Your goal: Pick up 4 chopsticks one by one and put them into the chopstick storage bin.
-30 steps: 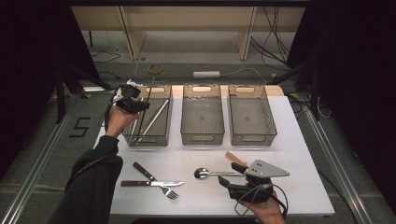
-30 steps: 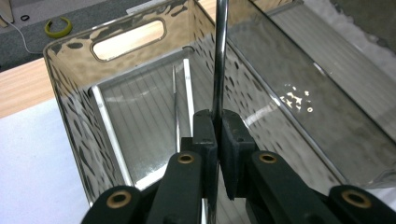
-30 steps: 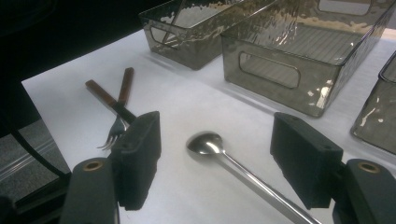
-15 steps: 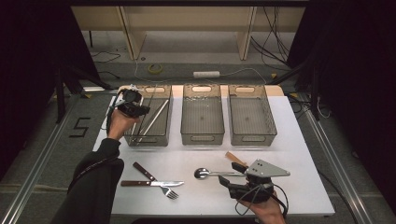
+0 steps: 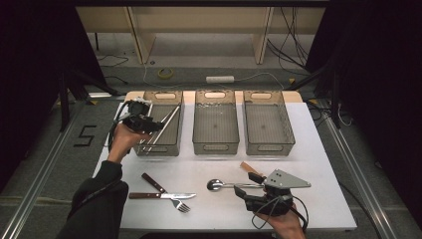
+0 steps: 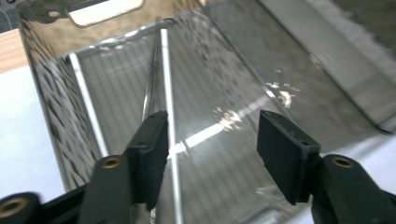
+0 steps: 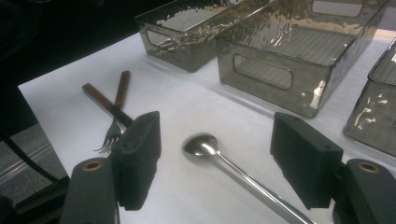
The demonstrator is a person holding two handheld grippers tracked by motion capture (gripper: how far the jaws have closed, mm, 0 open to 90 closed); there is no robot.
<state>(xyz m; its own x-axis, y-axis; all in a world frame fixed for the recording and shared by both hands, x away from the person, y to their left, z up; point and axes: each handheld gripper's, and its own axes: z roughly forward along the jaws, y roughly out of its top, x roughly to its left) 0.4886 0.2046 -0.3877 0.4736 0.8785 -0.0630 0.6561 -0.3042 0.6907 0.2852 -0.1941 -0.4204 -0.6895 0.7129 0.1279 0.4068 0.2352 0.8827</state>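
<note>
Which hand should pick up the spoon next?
Probably the right. The right gripper is open beside the spoon on the table, while the left gripper, its jaws just opened, is far off over the left bin.

Bare table [image 5: 308, 164] right of spoon [image 5: 217, 185]; three bins [image 5: 215, 130] block beyond, knife [image 5: 164, 195] and fork [image 5: 175, 201] left.

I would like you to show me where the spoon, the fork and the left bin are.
spoon [image 7: 201, 145]: right gripper view, on its bowl.
fork [image 5: 180, 204]: high view, on its tines.
left bin [image 5: 164, 95]: high view, on its far wall by the handle cut-out.
</note>
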